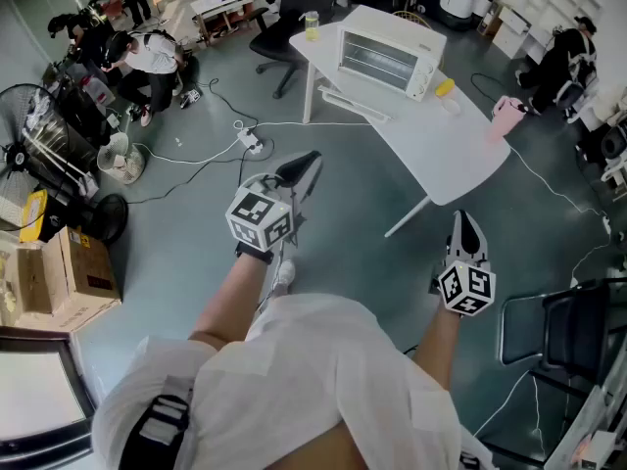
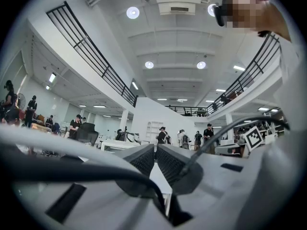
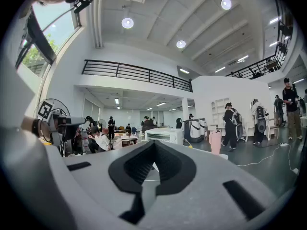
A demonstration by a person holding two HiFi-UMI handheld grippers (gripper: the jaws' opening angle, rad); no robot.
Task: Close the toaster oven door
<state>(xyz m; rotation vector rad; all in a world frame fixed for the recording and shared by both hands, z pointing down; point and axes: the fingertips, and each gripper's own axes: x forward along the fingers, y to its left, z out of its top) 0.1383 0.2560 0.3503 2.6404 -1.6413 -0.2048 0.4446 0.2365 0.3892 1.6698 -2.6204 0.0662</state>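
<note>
Standing well back from the white bench point(image 1: 460, 155), out on the open floor point(image 1: 196, 213), so within reach of nothing yet. Carrying the left hand-held gripper point(image 1: 306, 167) forward and low, jaws pressed together on nothing; carrying the right hand-held gripper point(image 1: 466, 225) the same way, jaws fully closed and empty down its own view. Shut, at a guess, because closing a door asks for a push rather than a pinch: a blunt closed tip for nudging a panel. Ahead, toward the bench's far end, finding the toaster oven point(image 1: 387, 59), with its door point(image 1: 351, 103) dropped open and lying flat out toward the bench edge that faces this way, not yet swung up. Beside the oven toward the right edge, noting a small yellow thing point(image 1: 444, 87); at the right corner, a pink jug point(image 1: 506, 116); near the far left corner, a yellowish cup point(image 1: 312, 24). All apparently clear of the door's swing. Judging the step in hand as the approach: walking up first, then getting a closed tip under the door's front edge and lifting until shut.
</note>
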